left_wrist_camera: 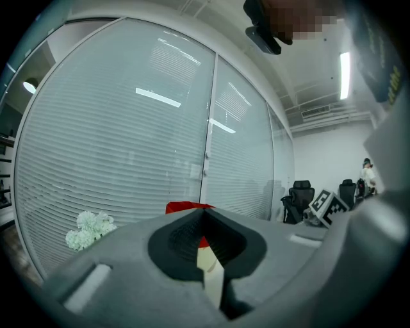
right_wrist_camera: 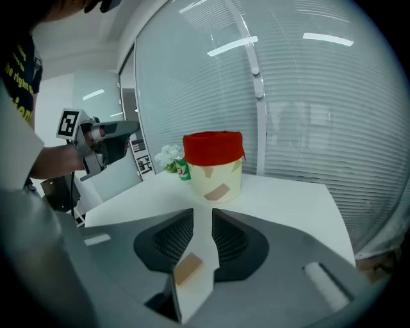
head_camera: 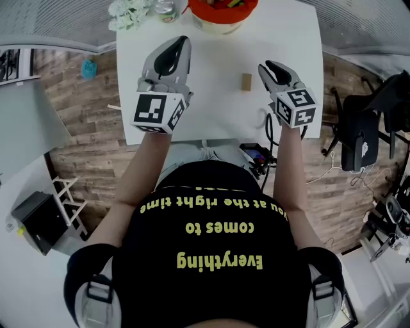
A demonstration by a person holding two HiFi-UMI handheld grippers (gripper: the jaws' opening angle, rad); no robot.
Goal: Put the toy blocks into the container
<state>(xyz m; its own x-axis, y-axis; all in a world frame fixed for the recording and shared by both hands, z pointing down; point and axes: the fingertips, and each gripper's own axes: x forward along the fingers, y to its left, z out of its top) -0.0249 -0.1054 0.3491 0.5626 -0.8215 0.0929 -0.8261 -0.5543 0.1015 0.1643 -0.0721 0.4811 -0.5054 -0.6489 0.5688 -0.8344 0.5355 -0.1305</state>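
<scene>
Right tongs (head_camera: 265, 66) apart; "Everything comes" shirt (head_camera: 218, 282)

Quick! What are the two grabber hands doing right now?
Left gripper: closed, nothing in it.
Right gripper: open, holding nothing; the wooden block shows through the gap between its jaws, not gripped.

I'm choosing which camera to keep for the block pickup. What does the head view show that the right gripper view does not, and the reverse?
Head view only: the right gripper from above, the block lying on the white table beside its tips, apart from them, and the person's black shirt. Right gripper view only: its jaws standing apart, the block showing through the gap, and the container's cream side wall. Both: the table, the block, the red-rimmed container, the flowers and the left gripper.
</scene>
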